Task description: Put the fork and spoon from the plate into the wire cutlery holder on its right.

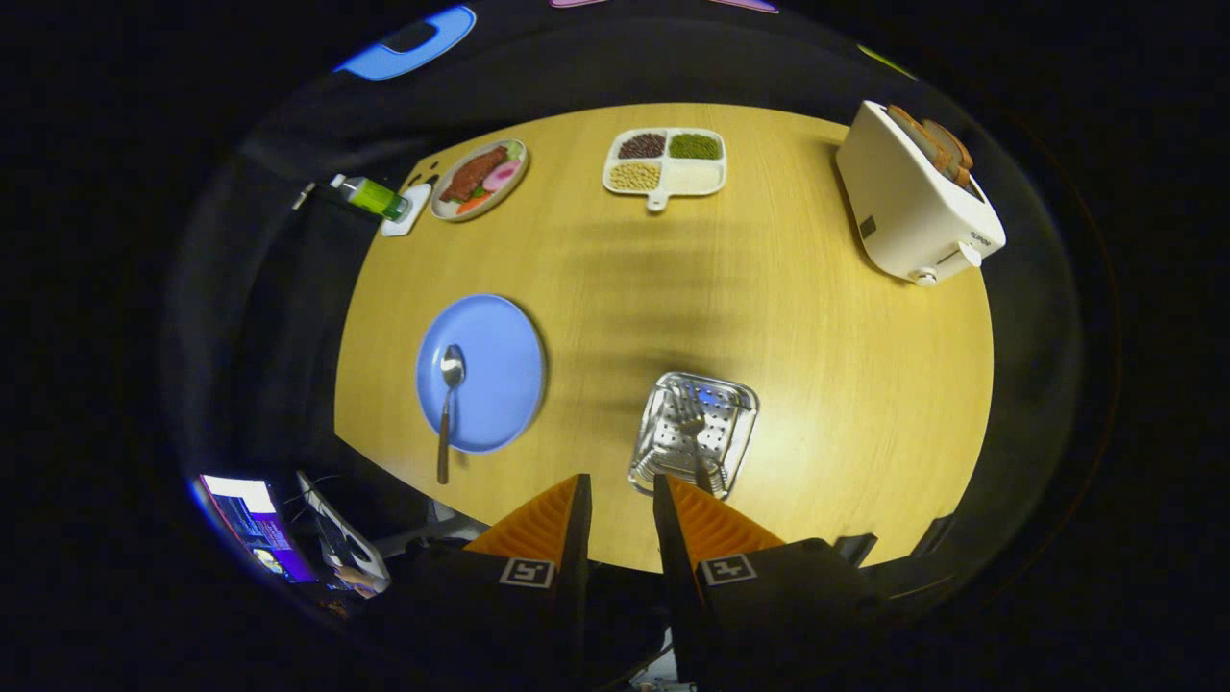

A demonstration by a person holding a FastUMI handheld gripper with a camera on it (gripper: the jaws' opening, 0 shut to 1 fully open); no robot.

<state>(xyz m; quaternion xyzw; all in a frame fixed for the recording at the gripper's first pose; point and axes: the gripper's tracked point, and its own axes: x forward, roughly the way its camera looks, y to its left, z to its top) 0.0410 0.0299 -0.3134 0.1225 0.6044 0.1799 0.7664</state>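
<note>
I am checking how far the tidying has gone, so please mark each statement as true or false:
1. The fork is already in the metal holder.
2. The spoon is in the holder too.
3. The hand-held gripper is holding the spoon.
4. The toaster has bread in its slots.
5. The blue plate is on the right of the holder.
1. The fork lies in the metal holder. True.
2. False: the spoon lies on the blue plate, its handle over the near rim.
3. False: the hand-held gripper holds nothing, its fingers apart.
4. The toaster carries bread slices. True.
5. False: the plate is left of the holder.
</note>
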